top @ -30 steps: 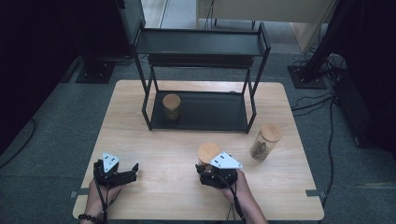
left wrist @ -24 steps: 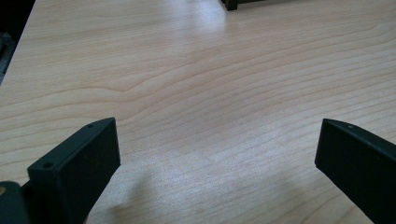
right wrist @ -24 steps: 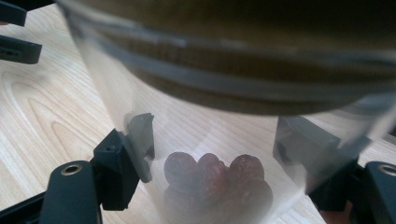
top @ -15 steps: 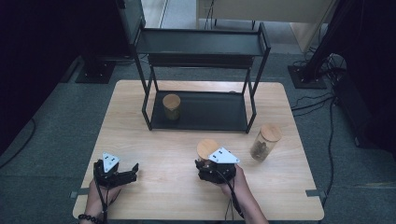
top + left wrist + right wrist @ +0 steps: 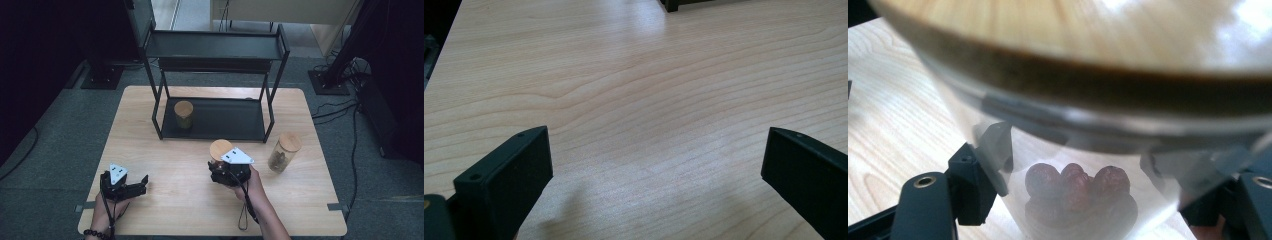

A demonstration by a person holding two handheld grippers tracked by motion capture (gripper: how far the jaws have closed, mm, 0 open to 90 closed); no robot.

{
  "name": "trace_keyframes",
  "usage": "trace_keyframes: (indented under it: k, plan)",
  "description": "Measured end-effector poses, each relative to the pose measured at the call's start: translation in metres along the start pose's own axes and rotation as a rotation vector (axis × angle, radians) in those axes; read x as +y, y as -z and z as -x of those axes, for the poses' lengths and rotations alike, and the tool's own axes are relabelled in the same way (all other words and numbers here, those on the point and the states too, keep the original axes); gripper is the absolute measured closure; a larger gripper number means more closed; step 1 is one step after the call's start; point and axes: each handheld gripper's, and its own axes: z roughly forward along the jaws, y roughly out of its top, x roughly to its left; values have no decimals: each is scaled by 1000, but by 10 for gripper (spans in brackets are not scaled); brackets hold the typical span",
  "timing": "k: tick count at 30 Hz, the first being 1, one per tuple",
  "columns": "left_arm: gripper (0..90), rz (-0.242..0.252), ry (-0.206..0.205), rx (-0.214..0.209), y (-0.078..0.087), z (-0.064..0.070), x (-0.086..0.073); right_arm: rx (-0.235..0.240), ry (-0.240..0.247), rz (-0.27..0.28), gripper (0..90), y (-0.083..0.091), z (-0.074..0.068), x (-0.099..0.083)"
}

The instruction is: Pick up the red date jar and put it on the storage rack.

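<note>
My right gripper (image 5: 221, 164) is shut on a glass jar (image 5: 220, 149) with a wooden lid, in the middle of the table just in front of the rack. In the right gripper view the jar (image 5: 1083, 150) stands very close, with dark red dates (image 5: 1079, 192) at its bottom and a jaw on each side of the glass. At the table's near left my left gripper (image 5: 142, 183) rests open. The left gripper view has its jaws wide apart over bare wood (image 5: 649, 100), nothing between them.
A black two-level rack (image 5: 215, 47) stands at the back of the wooden table (image 5: 165, 220). A second lidded jar (image 5: 183, 114) sits on the rack's bottom level at the left. A third jar (image 5: 283, 151) stands on the table right of the held one.
The right gripper and its jar have shifted a little away from the person, toward the rack. The left gripper has stayed put.
</note>
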Motion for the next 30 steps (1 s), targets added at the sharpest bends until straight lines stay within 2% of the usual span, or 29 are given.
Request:
trace_keyframes:
  k: [20, 30]
  plan:
    - [3, 0, 6, -5, 0, -1, 0, -24, -15, 4, 257, -21, 14, 36]
    - [2, 2, 6, -5, 0, -1, 0, -40, -22, -11, 257, -33, 22, 46]
